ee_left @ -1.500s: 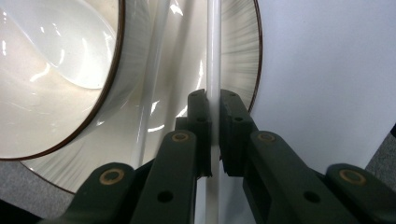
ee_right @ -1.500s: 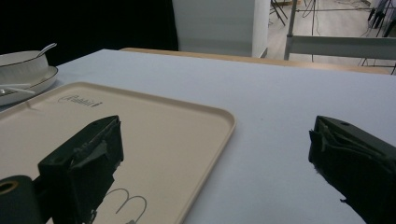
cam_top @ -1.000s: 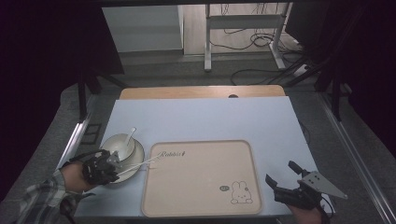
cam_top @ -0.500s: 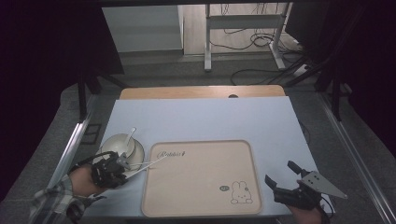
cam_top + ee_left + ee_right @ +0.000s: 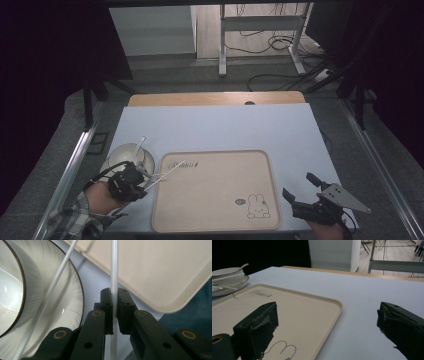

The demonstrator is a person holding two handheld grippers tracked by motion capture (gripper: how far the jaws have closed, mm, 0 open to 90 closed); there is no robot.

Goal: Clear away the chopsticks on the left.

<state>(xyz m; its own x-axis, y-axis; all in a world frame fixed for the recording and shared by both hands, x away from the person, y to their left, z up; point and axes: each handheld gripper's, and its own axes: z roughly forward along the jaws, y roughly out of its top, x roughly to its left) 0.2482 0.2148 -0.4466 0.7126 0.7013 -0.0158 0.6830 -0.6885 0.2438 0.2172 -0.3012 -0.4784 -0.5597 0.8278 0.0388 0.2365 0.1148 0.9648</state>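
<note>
You are pinching one thin white chopstick (image 5: 114, 270) in left gripper (image 5: 131, 181) | it is now lifting off rimmed white plate (image 5: 111, 159) toward beige tray (image 5: 215, 220) | right gripper (image 5: 305, 196) is idling, spread.

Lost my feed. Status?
Left hand-held gripper shut on chopstick. Right hand-held gripper open, idle. Second chopstick on plate. Tray bare.

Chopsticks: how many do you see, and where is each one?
2. One chopstick is clamped in the left gripper, its tip reaching over the tray. The other chopstick lies across the plate beside the bowl.
</note>
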